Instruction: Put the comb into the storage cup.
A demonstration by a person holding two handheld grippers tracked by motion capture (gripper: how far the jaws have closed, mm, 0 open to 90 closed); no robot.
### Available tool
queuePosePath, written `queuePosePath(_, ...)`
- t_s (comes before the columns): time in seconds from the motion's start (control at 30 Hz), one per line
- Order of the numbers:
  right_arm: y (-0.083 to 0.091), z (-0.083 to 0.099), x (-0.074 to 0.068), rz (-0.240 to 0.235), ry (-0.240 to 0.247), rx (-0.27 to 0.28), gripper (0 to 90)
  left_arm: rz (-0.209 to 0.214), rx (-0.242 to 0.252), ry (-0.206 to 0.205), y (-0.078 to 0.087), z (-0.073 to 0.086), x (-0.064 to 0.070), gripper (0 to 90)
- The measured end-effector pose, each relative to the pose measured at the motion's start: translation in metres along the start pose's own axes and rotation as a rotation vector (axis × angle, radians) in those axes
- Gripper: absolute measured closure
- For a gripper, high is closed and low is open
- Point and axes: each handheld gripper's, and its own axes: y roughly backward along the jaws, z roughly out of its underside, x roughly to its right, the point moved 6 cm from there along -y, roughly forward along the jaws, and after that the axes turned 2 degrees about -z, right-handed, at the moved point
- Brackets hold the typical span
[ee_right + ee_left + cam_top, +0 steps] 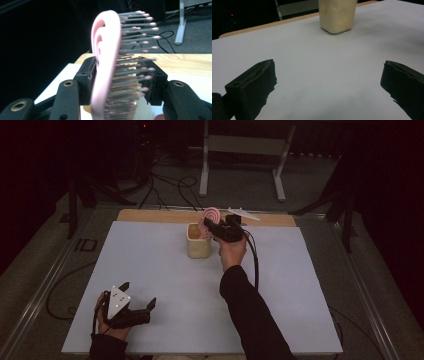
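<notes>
**Pink brush held over the cream cup**

The right gripper (214,227) has its black jaws clamped on a pink oval plastic hairbrush (106,62) with pink-tipped bristles, holding it upright just above the rim of a cream-coloured, soft-sided cup (198,241). The cup stands toward the far middle of the white table top (150,265). The left gripper (136,306) rests near the table's near left corner, jaws spread wide with nothing between them, well apart from the cup.
</notes>
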Motion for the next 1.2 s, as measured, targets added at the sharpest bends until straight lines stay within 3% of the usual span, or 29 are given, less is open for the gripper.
queuePosePath(0.23,0.008,-0.001,0.006,0.027,0.045,-0.041,39.7,0.000,-0.005,-0.011,-0.001,0.000,0.002,0.6)
queuePosePath(0.33,0.009,0.002,0.005,0.021,0.052,-0.057,37.2,0.001,-0.007,-0.016,-0.001,0.000,0.002,0.6)
queuePosePath(0.63,0.014,0.015,0.000,0.020,0.133,-0.116,31.1,-0.002,-0.013,-0.025,-0.003,0.001,0.004,1.1)
queuePosePath(0.9,0.017,0.022,0.002,0.020,0.126,-0.145,27.3,-0.001,-0.012,-0.027,-0.003,0.001,0.005,1.1)
queuePosePath(1.2,0.026,0.029,0.003,0.002,0.161,-0.168,23.4,0.000,-0.014,-0.031,-0.004,0.001,0.005,1.1)
